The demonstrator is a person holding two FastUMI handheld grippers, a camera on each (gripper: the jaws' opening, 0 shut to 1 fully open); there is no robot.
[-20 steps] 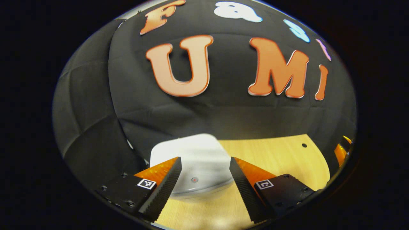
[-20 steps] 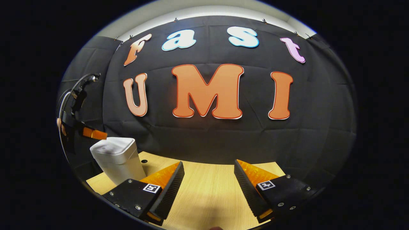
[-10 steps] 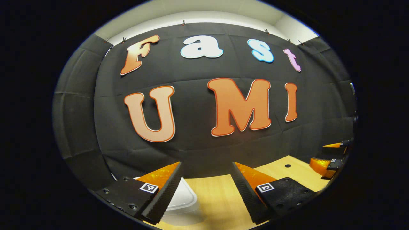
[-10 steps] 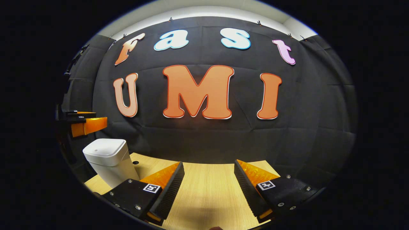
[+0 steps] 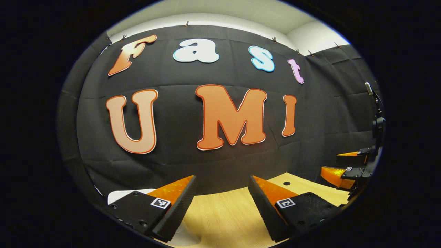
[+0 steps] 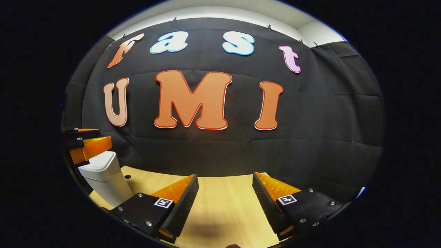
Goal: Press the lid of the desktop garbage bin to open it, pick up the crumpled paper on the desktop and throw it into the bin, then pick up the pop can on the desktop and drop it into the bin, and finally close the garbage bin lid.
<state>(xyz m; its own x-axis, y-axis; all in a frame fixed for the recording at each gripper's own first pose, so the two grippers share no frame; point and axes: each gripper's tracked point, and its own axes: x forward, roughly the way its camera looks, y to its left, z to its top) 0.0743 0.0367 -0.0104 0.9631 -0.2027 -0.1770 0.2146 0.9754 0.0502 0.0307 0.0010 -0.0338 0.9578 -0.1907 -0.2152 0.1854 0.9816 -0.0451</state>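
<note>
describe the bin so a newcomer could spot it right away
Start at the light wooden desktop in front of the black cloth wall. At its far left in the right gripper view stands the garbage bin, below the left tongs. It's a white, boxy, rounded-cornered tub, lid shut.

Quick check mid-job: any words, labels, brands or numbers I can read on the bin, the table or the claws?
No readable text on any of them.
Bin: plain white, no label or brand visible.
Table: bare wood grain, no writing.
Left claw and right claw: each finger carries a square coded marker, a black-and-white pattern, not letters or numbers.
</note>
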